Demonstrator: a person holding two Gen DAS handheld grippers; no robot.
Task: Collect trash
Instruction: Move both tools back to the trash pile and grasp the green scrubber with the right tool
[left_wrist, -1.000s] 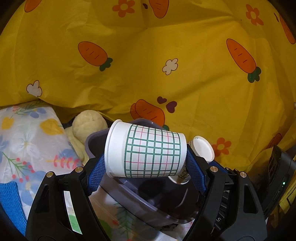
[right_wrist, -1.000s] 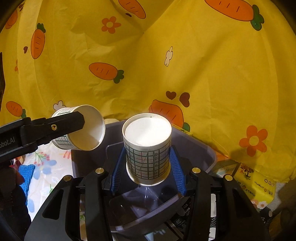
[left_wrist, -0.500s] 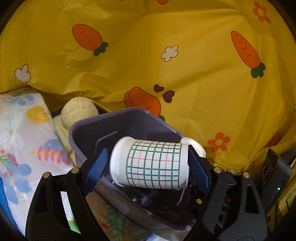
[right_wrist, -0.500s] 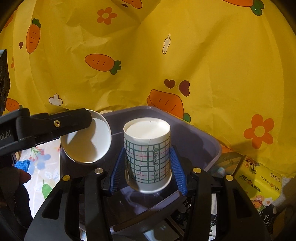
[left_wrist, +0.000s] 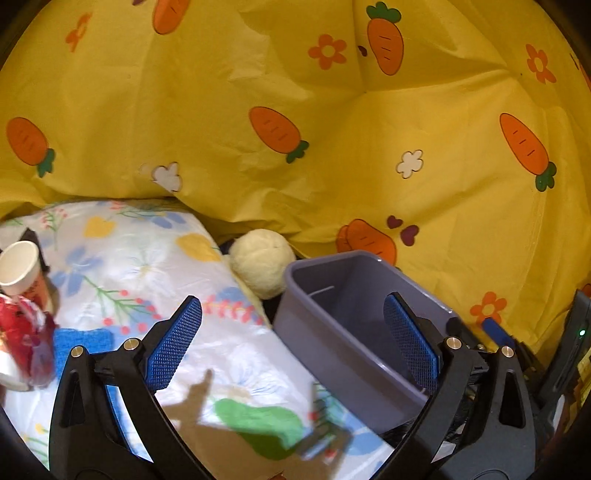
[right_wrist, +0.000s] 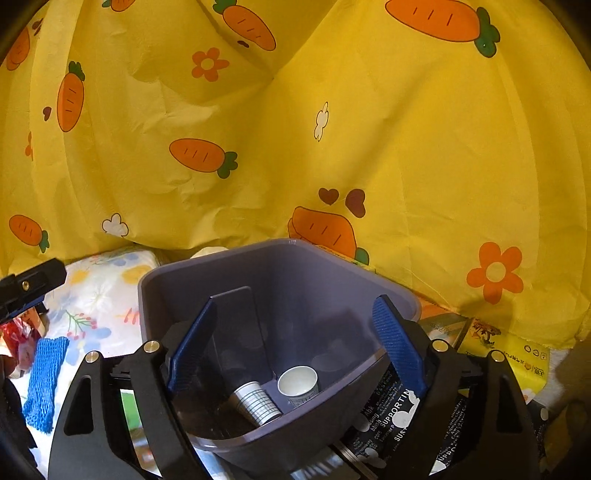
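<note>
A grey plastic bin (right_wrist: 280, 258) stands against the yellow carrot-print cloth. Two checked paper cups lie at its bottom: one on its side (right_wrist: 256, 404), the other (right_wrist: 298, 384) with its mouth towards me. My right gripper (right_wrist: 293, 345) hovers over the bin's mouth, its jaws opening, nothing between them. My left gripper (left_wrist: 293, 334) straddles the bin's left wall (left_wrist: 332, 332) and the floral sheet, its jaws opening wide, nothing in them. Another paper cup (left_wrist: 24, 271) stands at the far left on the sheet.
A floral sheet (left_wrist: 122, 258) covers the surface left of the bin. A cream plush ball (left_wrist: 264, 262) rests by the bin's corner. A red wrapper (left_wrist: 20, 338) and blue mesh (right_wrist: 46, 376) lie at left. Yellow tissue packs (right_wrist: 517, 360) and a black printed bag (right_wrist: 388, 417) sit right.
Both checked cups have dropped from the grippers into the bin. Both grippers have opened. The left gripper has swung away to the left, off the bin towards the floral sheet.
</note>
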